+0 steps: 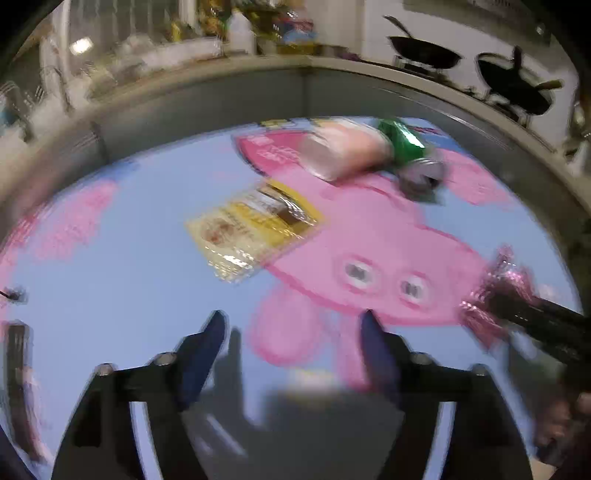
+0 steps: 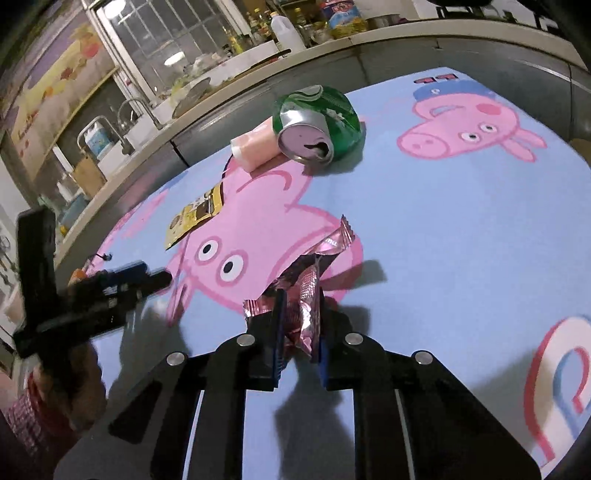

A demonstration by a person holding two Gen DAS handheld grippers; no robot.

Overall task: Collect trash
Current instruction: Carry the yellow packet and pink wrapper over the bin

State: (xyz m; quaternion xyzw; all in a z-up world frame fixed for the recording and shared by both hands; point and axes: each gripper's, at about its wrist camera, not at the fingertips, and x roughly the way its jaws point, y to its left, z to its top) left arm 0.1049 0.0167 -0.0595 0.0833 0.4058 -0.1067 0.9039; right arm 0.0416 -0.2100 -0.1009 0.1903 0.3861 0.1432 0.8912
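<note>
Two wrist views of a desk [image 2: 461, 229] covered with a light-blue cloth printed with pink cartoon pigs. The right gripper [image 2: 298, 317] has its blue-padded fingers [image 2: 277, 325] closed almost together on a crumpled pink metallic foil wrapper [image 2: 314, 269], whose free end rises above the fingers over the cloth. In the left wrist view the same wrapper [image 1: 495, 291] appears at the right edge, pinched at the tip of the dark right gripper [image 1: 524, 310].

The left gripper [image 1: 295, 325] hovers over the cloth with its fingers [image 1: 212, 343] spread wide and nothing between them; the picture is blurred.

Remaining litter lies farther along the desk: a flat yellow-and-clear plastic snack packet [image 1: 255, 229] near the middle, and beyond it a crushed green aluminium drink can [image 2: 317, 122] lying on its side, touching a pale pink translucent plastic cup [image 2: 255, 146] also on its side. A kitchen counter [image 2: 388, 33] with bottles stands behind the desk; two dark woks [image 1: 424, 51] sit on it.
</note>
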